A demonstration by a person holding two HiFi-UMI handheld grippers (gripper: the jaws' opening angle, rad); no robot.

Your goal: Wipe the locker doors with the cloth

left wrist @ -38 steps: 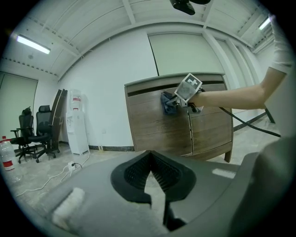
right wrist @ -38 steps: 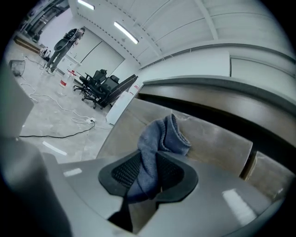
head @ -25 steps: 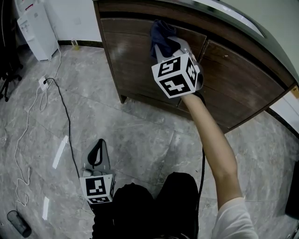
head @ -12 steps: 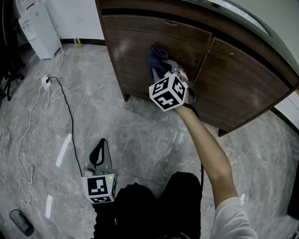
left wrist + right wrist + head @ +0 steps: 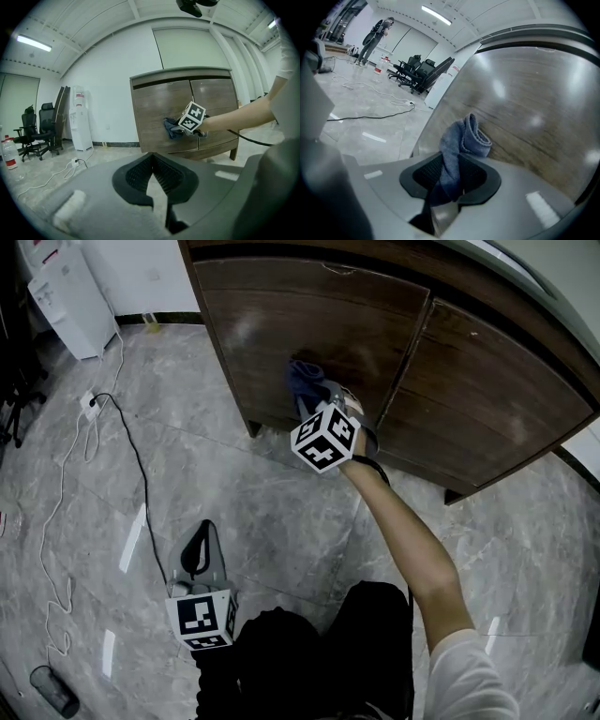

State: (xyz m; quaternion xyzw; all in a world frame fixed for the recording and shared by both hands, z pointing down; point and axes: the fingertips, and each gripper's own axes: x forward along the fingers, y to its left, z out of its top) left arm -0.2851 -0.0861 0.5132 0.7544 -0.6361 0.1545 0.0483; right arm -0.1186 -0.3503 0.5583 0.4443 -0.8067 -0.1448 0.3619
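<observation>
- Mid-wipe: right tongs clamped on cloth, bunched past the tips, pressed on left door ahead.
- Left tongs closed, empty, well behind the right.
- Next: finish stroke at bottom edge, likely then cross to right door.
- Versus a second ago: cloth and right tongs lower on door.

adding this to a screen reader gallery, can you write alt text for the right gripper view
The right hand-held gripper clamps a bunched blue cloth between its jaws, holding it up to a brown wooden locker door. To the left lie a grey floor with cables and, farther off, black office chairs.
</observation>
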